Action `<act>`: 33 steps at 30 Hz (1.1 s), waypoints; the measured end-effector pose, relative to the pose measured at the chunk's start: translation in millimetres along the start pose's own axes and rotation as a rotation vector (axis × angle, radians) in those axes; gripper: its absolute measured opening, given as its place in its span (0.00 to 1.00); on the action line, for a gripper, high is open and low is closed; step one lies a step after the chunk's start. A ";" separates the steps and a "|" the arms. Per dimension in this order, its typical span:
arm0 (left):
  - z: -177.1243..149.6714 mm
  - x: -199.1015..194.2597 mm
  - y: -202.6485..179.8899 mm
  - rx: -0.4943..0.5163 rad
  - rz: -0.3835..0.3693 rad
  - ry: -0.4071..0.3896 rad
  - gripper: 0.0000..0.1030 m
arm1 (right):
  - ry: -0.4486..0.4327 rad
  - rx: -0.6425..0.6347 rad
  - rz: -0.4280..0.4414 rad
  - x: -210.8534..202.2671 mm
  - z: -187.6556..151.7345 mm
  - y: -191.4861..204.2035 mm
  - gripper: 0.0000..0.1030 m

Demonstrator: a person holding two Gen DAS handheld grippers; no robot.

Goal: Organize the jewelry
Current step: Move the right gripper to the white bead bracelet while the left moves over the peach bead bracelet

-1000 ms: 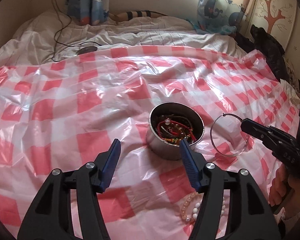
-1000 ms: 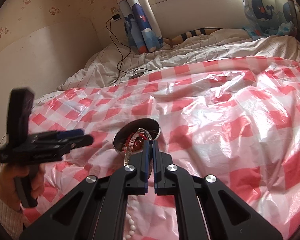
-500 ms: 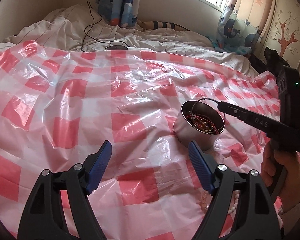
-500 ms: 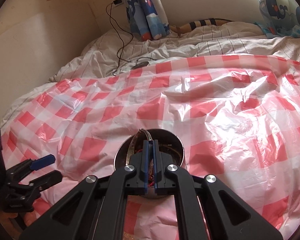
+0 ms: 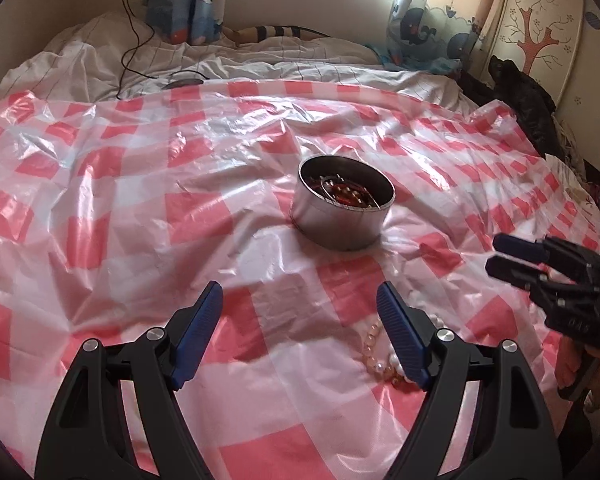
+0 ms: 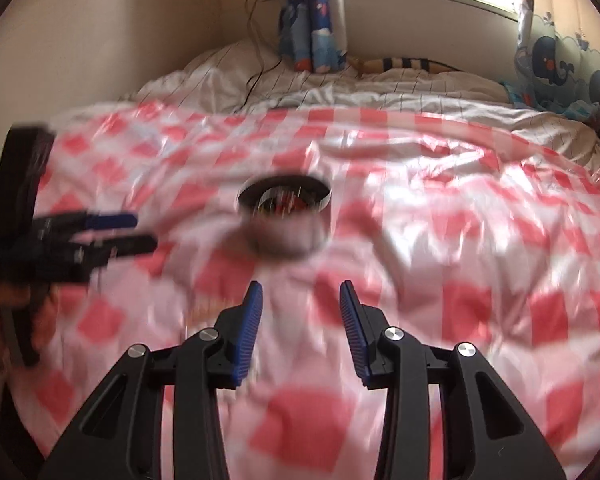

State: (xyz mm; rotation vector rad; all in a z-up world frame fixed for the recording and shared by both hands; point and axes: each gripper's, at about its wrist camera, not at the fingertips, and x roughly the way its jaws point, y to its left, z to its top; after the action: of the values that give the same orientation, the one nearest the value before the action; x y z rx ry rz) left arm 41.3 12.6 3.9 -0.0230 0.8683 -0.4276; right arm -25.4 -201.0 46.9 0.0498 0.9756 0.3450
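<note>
Your left gripper [image 5: 300, 332] stands wide apart and empty over the checked plastic sheet [image 5: 100, 200] on the bed. The pink bead bracelet [image 5: 374, 354] lies just beside its right finger, near of the metal tin [image 5: 340, 220] of jewelry. Your right gripper [image 6: 300, 320] is opening with nothing between its jaws. Shift left gripper rightward, straddle the beads, then close gently.

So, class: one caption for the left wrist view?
Open left tongs hover before a jewelry-filled metal tin on checkered plastic.
</note>
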 end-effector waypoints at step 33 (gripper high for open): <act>-20.2 31.6 -63.3 0.264 -0.141 0.073 0.73 | 0.122 0.107 -0.120 37.0 -6.4 -32.9 0.08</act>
State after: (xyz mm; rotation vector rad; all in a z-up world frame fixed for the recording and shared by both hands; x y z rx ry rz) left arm 21.8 -54.1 -20.4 0.1763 0.8796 -0.6765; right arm -3.1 -221.4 7.2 0.0681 1.1121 0.1868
